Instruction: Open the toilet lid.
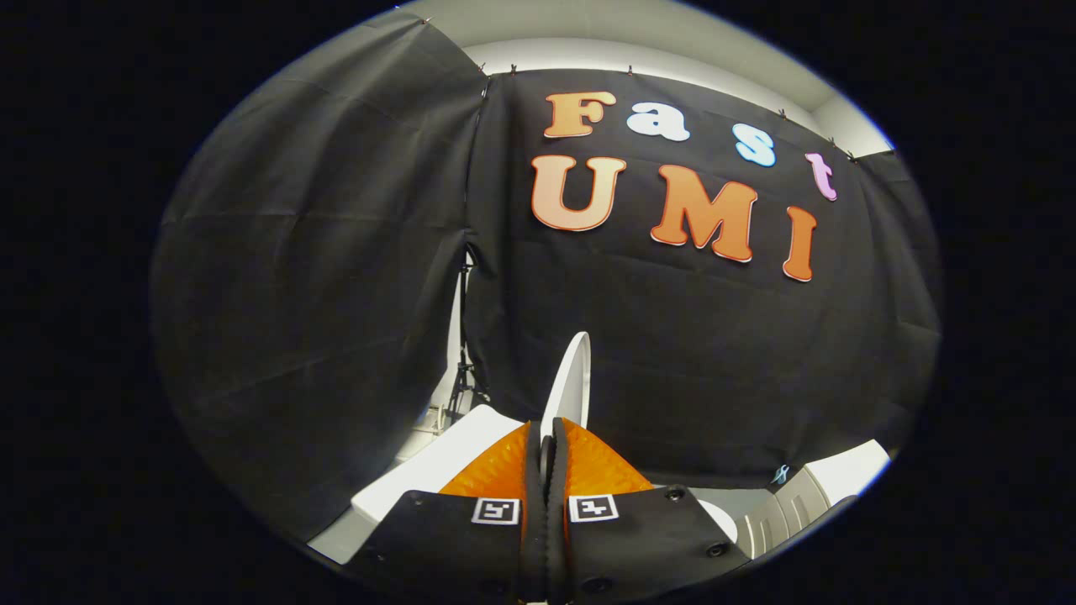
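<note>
While the gripper (548,445) has its two fingers pressed together, the toilet lid (572,378) stands edge-on just ahead of them at twelve o'clock, nearly upright. Its lower edge appears to run down between the fingertips, but I cannot tell whether they truly pinch it. A white tank (437,470) sits at ten o'clock; a pale ribbed object (794,504) lies at four o'clock. If the lid is short of its balance point, letting go could drop it shut. Pushing further could knock it against the black cloth wall (714,353) or whatever backs it.
</note>
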The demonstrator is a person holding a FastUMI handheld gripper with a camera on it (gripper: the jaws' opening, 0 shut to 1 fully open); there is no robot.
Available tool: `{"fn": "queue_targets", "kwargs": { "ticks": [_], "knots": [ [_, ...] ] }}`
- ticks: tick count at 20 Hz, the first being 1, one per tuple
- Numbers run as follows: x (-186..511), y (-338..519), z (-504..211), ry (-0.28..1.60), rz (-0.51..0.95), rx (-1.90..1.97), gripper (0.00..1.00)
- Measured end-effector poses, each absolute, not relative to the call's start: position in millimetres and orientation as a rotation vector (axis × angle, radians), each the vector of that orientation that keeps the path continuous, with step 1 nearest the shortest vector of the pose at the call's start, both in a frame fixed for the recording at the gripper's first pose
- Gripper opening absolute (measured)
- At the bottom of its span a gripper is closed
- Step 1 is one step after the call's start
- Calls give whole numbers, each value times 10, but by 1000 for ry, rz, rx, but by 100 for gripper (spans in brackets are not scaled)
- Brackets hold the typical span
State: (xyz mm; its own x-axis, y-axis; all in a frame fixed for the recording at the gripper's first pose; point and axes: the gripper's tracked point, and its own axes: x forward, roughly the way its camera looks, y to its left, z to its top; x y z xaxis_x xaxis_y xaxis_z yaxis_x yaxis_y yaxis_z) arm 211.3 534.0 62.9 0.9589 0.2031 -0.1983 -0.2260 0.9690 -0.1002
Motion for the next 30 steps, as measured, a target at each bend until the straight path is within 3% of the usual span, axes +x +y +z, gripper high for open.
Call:
{"fn": "queue_targets", "kwargs": {
  "ticks": [11,12,15,21,25,30],
  "knots": [
    [2050,5779,485,198,296,-87,10],
    [2041,5790,462,206,306,-61,19],
    [2031,5837,415,238,370,44,34],
    [1950,5423,722,169,379,82,85],
    [1860,5052,1049,117,417,113,86],
    [1917,4109,1389,79,363,184,88]
  ]
}}
